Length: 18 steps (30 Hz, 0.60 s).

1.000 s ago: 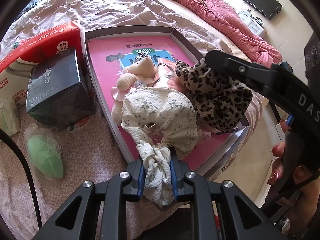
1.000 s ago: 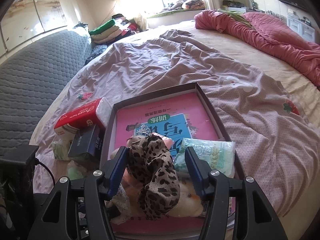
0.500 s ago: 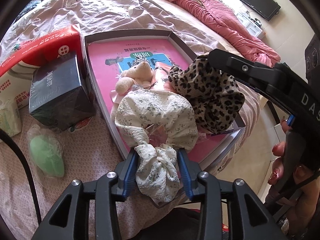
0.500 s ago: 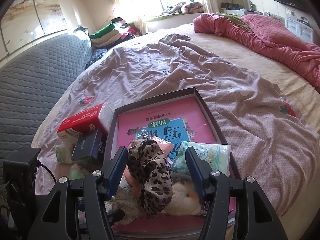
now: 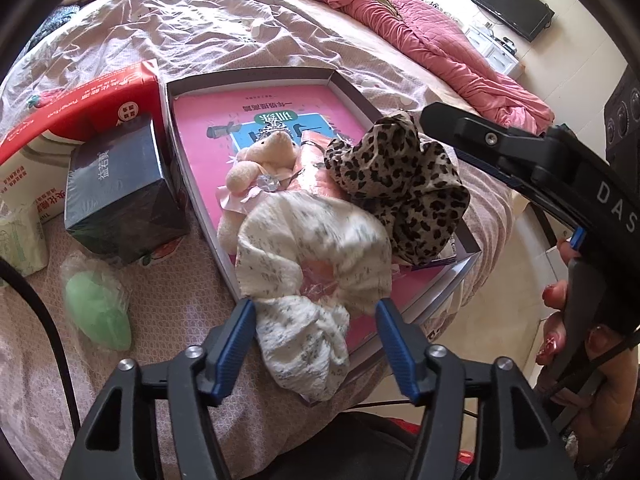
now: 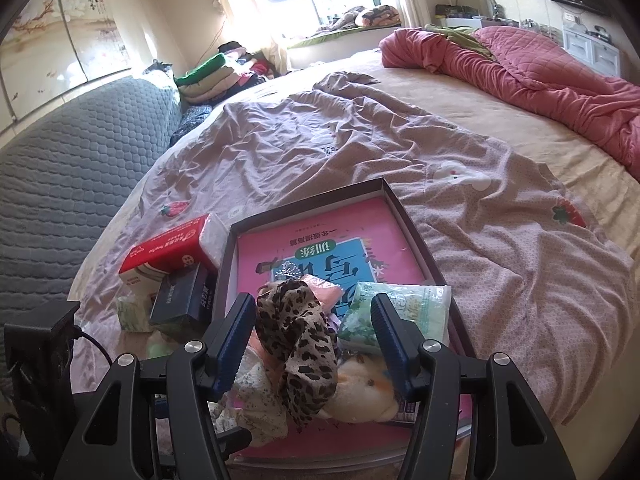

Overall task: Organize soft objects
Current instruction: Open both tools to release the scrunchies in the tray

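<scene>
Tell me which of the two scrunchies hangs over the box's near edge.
The white floral scrunchie, lying between the left gripper's open fingers. The leopard-print scrunchie sits fully inside the box.

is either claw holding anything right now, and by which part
Nothing is held. The left claw has just been opening, its pads clear of the white floral scrunchie lying between them. The right claw stands open around the leopard scrunchie.

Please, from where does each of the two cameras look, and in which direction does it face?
Left wrist: sits on the left gripper, faces down at the white floral scrunchie over the box tray's near edge; jaws open, just widened, pads off the cloth; the right gripper and a hand show.
Right wrist: sits on the right gripper, faces across the bed; leopard scrunchie between open jaws.
Shared: tray, both scrunchies, plush toy.
</scene>
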Each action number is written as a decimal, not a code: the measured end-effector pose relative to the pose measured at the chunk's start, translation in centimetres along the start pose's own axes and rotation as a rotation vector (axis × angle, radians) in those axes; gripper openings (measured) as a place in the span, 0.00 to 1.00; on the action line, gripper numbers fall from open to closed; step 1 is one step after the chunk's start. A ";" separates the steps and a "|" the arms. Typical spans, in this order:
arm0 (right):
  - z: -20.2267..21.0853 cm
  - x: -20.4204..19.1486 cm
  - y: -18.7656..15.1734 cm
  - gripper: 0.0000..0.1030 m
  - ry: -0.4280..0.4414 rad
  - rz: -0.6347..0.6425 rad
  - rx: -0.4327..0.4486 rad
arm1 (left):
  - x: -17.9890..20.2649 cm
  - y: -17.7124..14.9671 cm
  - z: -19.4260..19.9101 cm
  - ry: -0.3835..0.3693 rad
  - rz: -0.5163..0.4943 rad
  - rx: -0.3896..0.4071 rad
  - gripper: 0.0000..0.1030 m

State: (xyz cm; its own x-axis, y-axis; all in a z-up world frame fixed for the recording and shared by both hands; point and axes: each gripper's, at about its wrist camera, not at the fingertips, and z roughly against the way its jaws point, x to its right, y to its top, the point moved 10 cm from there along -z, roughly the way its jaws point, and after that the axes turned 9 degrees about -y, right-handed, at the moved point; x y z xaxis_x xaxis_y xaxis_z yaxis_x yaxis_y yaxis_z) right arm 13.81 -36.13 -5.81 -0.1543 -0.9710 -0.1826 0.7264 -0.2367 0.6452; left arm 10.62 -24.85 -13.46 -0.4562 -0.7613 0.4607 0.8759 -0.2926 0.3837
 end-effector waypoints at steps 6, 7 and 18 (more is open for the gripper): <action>0.6 0.2 0.1 0.60 -0.004 -0.004 0.009 | -0.1 -0.1 0.4 0.022 -0.008 0.000 0.66; 0.7 0.2 0.1 0.60 -0.005 -0.004 0.011 | -0.1 -0.1 0.5 0.025 -0.010 0.002 0.66; 2.3 0.9 0.8 0.72 -0.012 -0.021 0.042 | 0.5 0.5 2.2 0.054 -0.034 0.037 0.76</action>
State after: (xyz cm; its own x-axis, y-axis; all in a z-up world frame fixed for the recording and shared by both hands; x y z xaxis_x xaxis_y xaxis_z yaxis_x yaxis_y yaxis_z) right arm 12.75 -37.24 -3.74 -0.1775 -0.9660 -0.1878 0.6943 -0.2582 0.6718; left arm 10.51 -24.10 -11.31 -0.4752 -0.7817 0.4038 0.8533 -0.2976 0.4281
